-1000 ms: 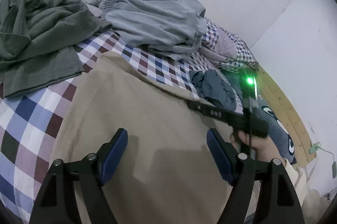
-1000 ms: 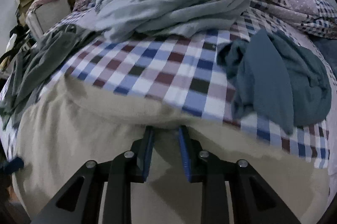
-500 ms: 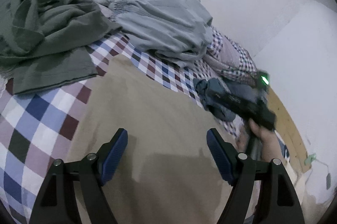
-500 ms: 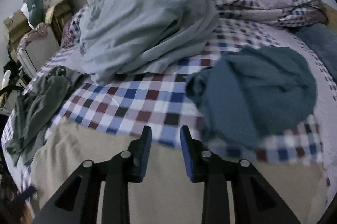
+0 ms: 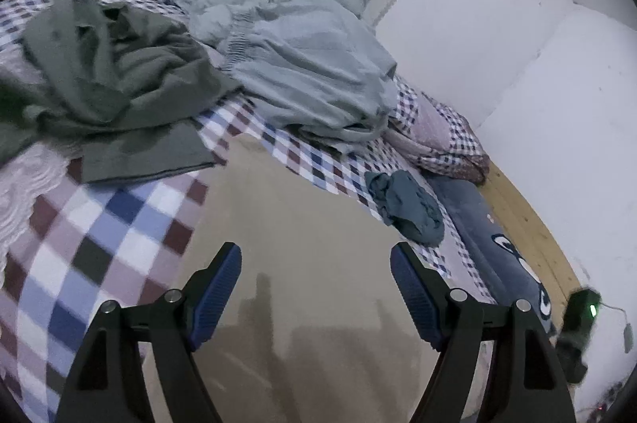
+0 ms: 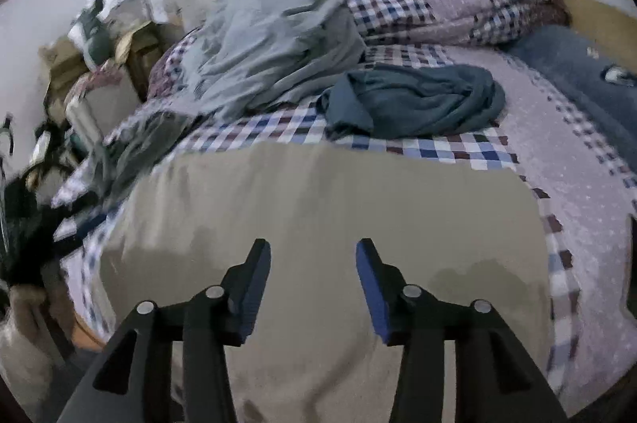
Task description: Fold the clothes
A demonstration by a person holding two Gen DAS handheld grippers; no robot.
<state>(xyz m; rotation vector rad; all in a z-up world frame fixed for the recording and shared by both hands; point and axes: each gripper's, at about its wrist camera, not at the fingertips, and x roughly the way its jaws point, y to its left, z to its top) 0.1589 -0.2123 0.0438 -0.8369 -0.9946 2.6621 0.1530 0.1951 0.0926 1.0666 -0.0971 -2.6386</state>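
A beige garment (image 5: 302, 263) (image 6: 318, 216) lies flat on the checked bedsheet (image 5: 99, 232) (image 6: 458, 152). Both grippers hover above its near part. My left gripper (image 5: 316, 287) is open with nothing between its blue pads. My right gripper (image 6: 314, 283) is open too, and holds nothing. Beyond the beige garment lie a crumpled teal garment (image 5: 410, 204) (image 6: 414, 100), a pale blue-grey heap (image 5: 302, 64) (image 6: 270, 44) and a dark green garment (image 5: 107, 84) (image 6: 135, 144). The other hand-held unit (image 5: 579, 319), with a green light, shows at the left wrist view's right edge.
A white wall (image 5: 517, 44) and a wooden bed edge (image 5: 525, 224) run along the right. A checked pillow (image 6: 458, 4) and a dark blue cushion (image 5: 497, 255) (image 6: 577, 72) lie at the far side. Boxes and clutter (image 6: 79, 64) stand beyond the bed's left side.
My right gripper let go of the beige garment's edge, opened and drew back and up. The left gripper stayed open and tilted up. The right unit left the middle of the left view.
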